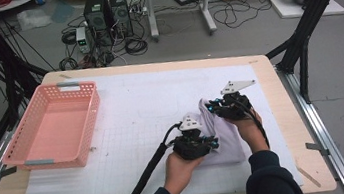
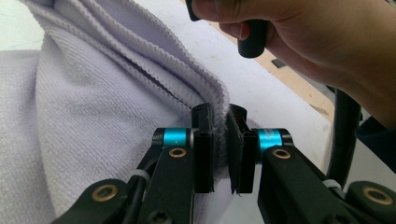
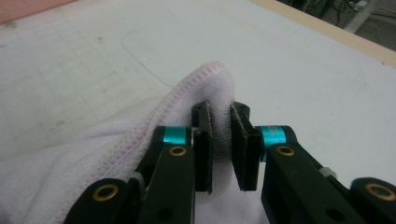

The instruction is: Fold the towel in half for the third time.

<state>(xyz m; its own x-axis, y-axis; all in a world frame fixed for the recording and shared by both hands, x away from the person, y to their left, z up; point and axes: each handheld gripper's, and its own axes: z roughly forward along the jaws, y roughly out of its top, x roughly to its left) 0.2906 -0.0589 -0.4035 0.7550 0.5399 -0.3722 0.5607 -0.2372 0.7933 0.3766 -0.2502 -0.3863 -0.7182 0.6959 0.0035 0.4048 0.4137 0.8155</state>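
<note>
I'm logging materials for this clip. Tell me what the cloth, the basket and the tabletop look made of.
Cloth: soft pale lilac terry or microfibre, by its looped pile and stitched hem. Basket: pink moulded plastic, by its lattice walls. Tabletop: probably light wood or laminate, under a white gridded mat.

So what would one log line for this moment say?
left tool: shut on towel | right tool: shut on towel | towel: partly lifted off mat | basket: empty
</note>
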